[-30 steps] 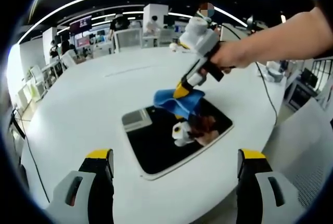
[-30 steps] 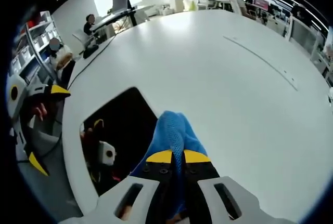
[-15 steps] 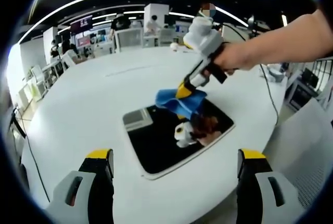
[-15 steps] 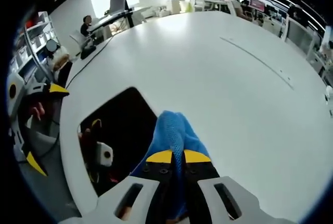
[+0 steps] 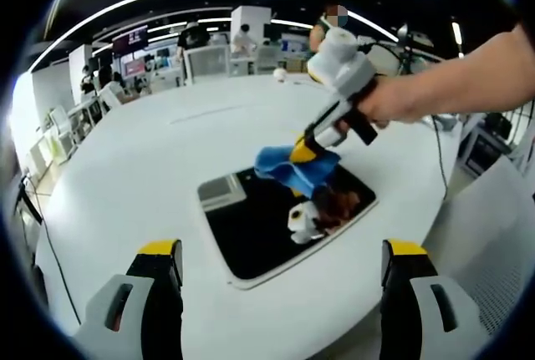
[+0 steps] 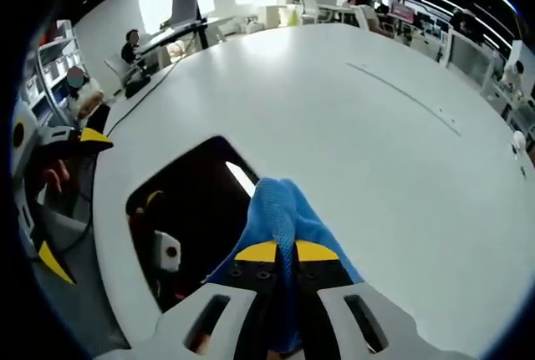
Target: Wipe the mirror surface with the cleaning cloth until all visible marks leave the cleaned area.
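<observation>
There is one mirror [image 5: 284, 226]. It lies flat on one big white bench [image 5: 125, 185].

There is one blue cloth [image 5: 294, 168]. It hangs over the mirror.

There are two claws. The left claw [image 5: 282, 281] has two jaws with yellow tips, far apart from each other. The right claw [image 6: 284, 251] has two jaws too, pressed together on the cloth.

One hand [image 5: 393, 103] shows, and it holds the right claw.

In the left gripper view, far back behind the bench, there are at least two people [image 5: 193, 36]. They are small and hard to count.
</observation>
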Motion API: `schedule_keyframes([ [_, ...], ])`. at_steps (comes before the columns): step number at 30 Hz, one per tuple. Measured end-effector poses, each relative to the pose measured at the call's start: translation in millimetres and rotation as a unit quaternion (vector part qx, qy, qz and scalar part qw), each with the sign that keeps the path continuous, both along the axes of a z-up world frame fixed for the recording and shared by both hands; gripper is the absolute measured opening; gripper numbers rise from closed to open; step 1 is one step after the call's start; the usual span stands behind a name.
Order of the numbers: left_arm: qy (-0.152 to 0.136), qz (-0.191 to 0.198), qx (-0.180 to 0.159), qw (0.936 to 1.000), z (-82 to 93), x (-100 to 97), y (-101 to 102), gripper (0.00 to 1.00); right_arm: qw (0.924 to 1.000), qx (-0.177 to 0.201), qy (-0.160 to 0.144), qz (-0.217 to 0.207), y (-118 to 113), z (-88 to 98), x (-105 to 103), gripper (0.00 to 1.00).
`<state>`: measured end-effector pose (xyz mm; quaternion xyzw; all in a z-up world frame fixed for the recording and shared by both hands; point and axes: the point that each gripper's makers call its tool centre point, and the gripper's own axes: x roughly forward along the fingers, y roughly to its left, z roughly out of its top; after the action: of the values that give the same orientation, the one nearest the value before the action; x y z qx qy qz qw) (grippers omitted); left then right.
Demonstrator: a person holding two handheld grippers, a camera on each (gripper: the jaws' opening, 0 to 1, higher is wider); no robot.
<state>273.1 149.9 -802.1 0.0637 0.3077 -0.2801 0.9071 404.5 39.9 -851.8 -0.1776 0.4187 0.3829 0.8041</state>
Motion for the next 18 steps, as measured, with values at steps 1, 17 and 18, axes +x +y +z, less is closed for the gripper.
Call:
schedule_keyframes([
  [1,0.000,0.000,0.000,1.0000,0.0,-0.2,-0.1,1.00,1.0000,0.001,0.000,-0.001,-0.3,0.0,-0.5,0.00],
  [17,0.000,-0.003,0.002,1.0000,0.8,-2.8,-1.5,1.00,0.9998,0.014,0.004,-0.012,1.0,0.4,-30.1,0.00],
  [18,0.000,-0.003,0.003,1.0000,0.9,-2.7,-1.4,1.00,0.9998,0.014,0.004,-0.012,1.1,0.5,-32.0,0.00],
])
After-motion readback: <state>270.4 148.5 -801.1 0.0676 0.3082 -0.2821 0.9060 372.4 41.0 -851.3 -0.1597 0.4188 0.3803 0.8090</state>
